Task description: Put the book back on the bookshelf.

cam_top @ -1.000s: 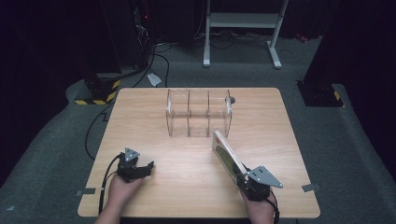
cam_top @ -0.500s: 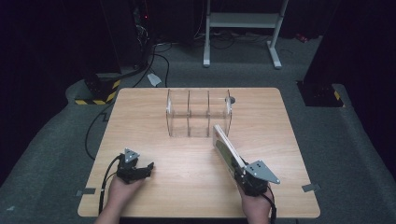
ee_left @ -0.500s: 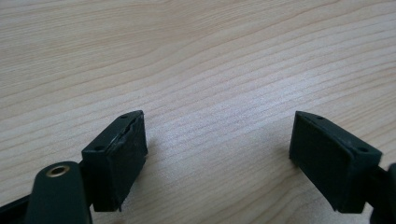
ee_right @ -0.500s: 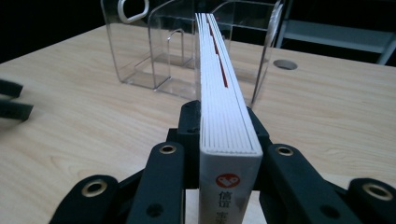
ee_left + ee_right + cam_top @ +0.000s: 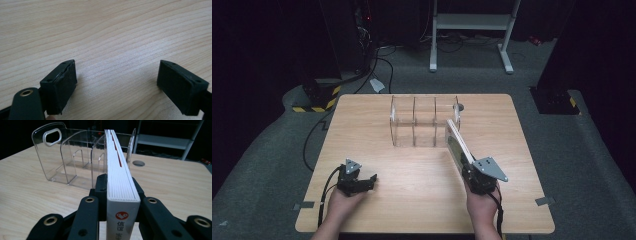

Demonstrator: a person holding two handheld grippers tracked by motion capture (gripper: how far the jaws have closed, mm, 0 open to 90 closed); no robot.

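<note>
A white book [image 5: 458, 142] stands on its edge, tilted, with my right gripper [image 5: 468, 167] shut on its near end. In the right gripper view the book [image 5: 117, 162] runs away from my right gripper [image 5: 119, 185] toward the right end of a clear acrylic rack [image 5: 67, 152] with several upright dividers. The rack [image 5: 422, 122] stands at the back middle of the wooden table [image 5: 412, 200], and the book's far end is just in front of its right end. My left gripper [image 5: 367, 180] rests low at the front left. Its jaws have just been opening, and my left gripper [image 5: 117, 85] has only bare table [image 5: 100, 30] between them.
A round hole [image 5: 460, 107] sits in the tabletop just right of the rack. Beyond the table are a white metal stand [image 5: 472, 30], floor cables and a black-and-yellow striped base [image 5: 319, 100]. Bare wood lies between the two hands.
My right gripper has lifted the book and carried it forward toward the rack's right end. The left hand has stayed where it was.
</note>
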